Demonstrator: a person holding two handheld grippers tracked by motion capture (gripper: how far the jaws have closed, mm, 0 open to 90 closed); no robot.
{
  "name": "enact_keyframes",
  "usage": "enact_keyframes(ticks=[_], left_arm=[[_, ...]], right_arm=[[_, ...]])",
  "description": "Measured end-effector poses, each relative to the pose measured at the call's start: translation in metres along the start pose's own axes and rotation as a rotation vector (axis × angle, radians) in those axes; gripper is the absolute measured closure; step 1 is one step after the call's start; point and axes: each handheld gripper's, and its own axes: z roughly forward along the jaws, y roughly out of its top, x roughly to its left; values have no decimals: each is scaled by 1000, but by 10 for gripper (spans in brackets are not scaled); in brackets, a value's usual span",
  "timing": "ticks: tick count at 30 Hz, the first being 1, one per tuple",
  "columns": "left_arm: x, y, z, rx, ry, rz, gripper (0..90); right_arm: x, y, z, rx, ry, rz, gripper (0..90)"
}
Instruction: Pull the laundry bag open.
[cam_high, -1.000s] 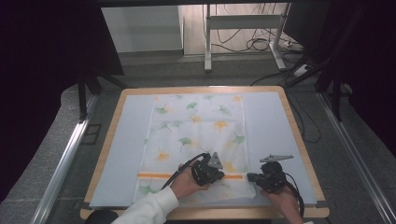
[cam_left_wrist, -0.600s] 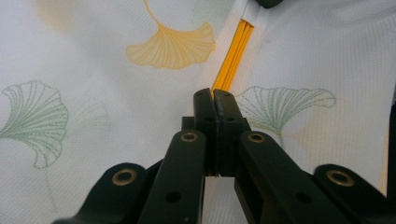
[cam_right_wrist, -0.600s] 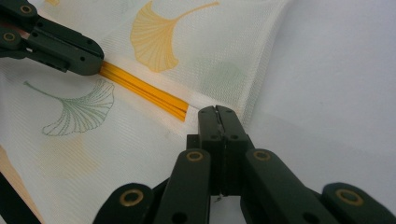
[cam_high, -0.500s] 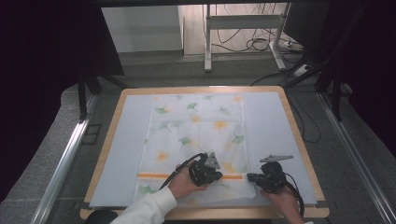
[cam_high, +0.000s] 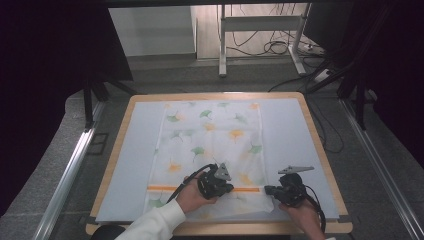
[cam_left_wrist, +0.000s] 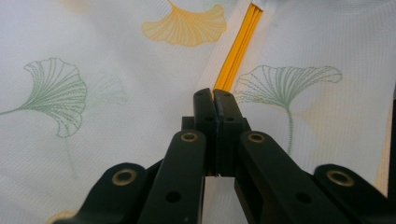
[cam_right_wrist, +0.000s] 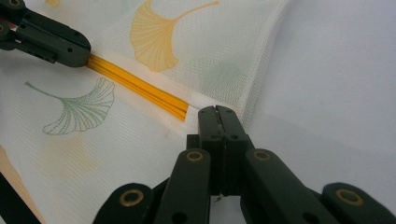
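A white cloth (cam_high: 210, 140) printed with green and yellow ginkgo leaves lies flat on the pale blue mat (cam_high: 287, 130). An orange stripe (cam_high: 165, 188) crosses it near the front edge. My left gripper (cam_high: 231, 189) is shut, and its tips rest on the stripe (cam_left_wrist: 238, 46), pointing along it. My right gripper (cam_high: 267, 190) is shut too, with its tips at the cloth's right edge just past the stripe's end (cam_right_wrist: 180, 109). In the right gripper view the left gripper (cam_right_wrist: 79, 53) lies on the stripe farther off. No cloth shows pinched between either pair of jaws.
The mat covers a wooden-rimmed table (cam_high: 320, 150). Metal rails (cam_high: 65, 175) run along both sides on the floor. A desk frame and cables (cam_high: 270, 47) stand behind the table. Bare mat flanks the cloth left and right.
My left gripper has slid slightly to the left along the orange stripe. The right gripper has stayed put.
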Motion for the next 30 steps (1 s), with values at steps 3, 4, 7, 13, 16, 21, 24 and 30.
enact_keyframes(ticks=[3,4,7,13,16,21,24,30], left_arm=[[0,-2,-2,1,5,7,900],[1,-3,-3,3,6,6,900],[2,-5,-5,5,6,-2,900],[5,-12,-11,12,14,-12,900],[7,-15,-13,9,13,-23,900],[8,-18,-17,17,23,-19,900],[10,-22,-19,13,19,-30,900],[15,-29,-26,23,34,-52,900]], right_arm=[[0,0,0,0,0,0,900],[0,0,0,-1,0,0,900],[0,0,0,-2,1,0,900],[0,0,0,0,2,-3,900],[0,0,0,-2,2,-3,900],[0,0,0,-2,2,-3,900],[0,0,0,-2,3,-2,900],[-1,0,0,-2,2,-2,900]])
